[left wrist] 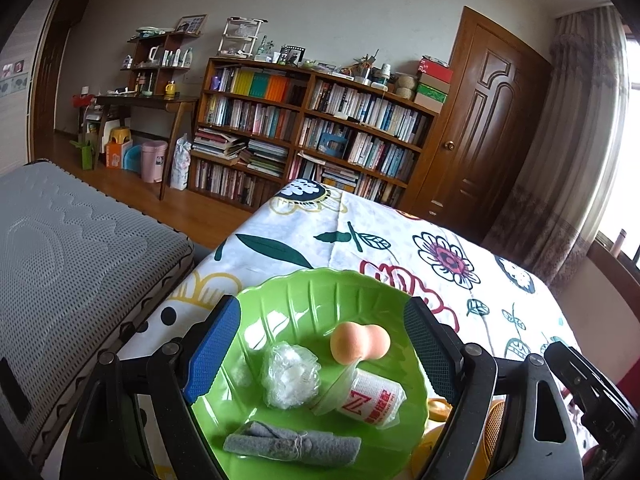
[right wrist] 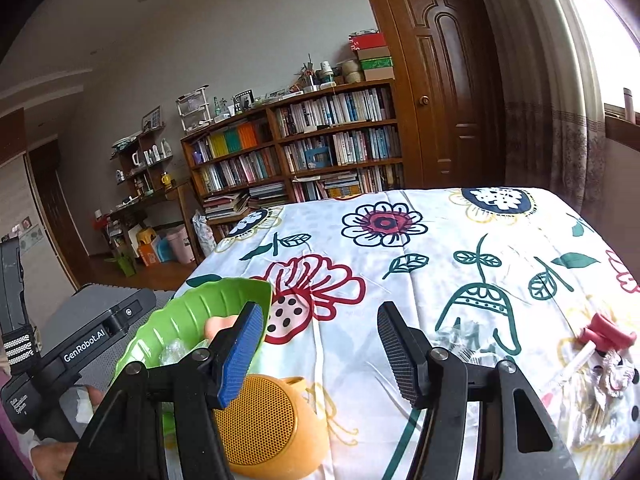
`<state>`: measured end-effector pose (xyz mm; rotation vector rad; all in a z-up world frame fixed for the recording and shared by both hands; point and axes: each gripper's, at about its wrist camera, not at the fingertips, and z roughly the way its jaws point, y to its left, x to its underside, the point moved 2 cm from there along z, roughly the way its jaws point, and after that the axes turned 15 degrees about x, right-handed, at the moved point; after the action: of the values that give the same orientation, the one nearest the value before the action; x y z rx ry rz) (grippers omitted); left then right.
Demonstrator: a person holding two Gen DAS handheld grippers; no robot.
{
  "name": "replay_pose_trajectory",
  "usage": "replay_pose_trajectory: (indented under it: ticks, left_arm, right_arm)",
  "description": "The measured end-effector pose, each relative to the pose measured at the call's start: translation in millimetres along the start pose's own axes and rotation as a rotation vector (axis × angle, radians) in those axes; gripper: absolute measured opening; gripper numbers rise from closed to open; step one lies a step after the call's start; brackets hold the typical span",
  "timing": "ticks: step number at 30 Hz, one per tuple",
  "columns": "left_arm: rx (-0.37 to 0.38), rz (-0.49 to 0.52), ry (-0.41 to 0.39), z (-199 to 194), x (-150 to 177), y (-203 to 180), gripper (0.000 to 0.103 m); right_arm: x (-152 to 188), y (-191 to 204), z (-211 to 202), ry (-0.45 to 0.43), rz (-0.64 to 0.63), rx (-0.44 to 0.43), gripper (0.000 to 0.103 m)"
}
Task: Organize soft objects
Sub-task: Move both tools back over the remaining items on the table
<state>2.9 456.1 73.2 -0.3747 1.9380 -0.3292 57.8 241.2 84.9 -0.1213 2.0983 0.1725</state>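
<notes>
A green leaf-shaped plate (left wrist: 304, 304) lies on the flowered tablecloth and holds an orange gourd-shaped sponge (left wrist: 359, 342), a clear crumpled plastic ball (left wrist: 290, 376), a white bandage roll with red print (left wrist: 372, 398) and a rolled grey cloth (left wrist: 292, 446). My left gripper (left wrist: 324, 354) hovers open above the plate, its fingers either side of these items. My right gripper (right wrist: 320, 350) is open over the bare cloth, right of the plate (right wrist: 192, 316). Below its left finger sits a yellow mesh-fronted object (right wrist: 264, 424).
The table's cloth (right wrist: 440, 248) stretches ahead with clear wrappers and a red-capped item (right wrist: 604, 334) at the right. A grey mattress (left wrist: 72, 264) lies left of the table. Bookshelves (left wrist: 312, 128) and a wooden door (left wrist: 488, 120) stand behind.
</notes>
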Motion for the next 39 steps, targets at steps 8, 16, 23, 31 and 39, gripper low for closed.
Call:
replay_pose_trajectory:
  ticks: [8, 16, 23, 31, 39]
  left_arm:
    - [0.011, 0.032, 0.020, 5, 5, -9, 0.084]
    - [0.028, 0.060, 0.029, 5, 6, -21, 0.084]
    - [0.042, 0.091, 0.021, 0, 6, -35, 0.084]
    - [0.048, 0.123, 0.022, -4, 8, -51, 0.084]
    - [0.069, 0.178, 0.033, -6, 13, -76, 0.084]
  right_arm:
    - [5, -30, 1, 0.024, 0.054, 0.067, 0.063]
    - [17, -53, 1, 0.051, 0.069, 0.113, 0.063]
    - [26, -77, 0, 0.073, 0.088, 0.159, 0.063]
    - [40, -113, -2, 0.101, 0.123, 0.219, 0.063]
    - [48, -151, -11, 0.110, 0.172, 0.276, 0.063]
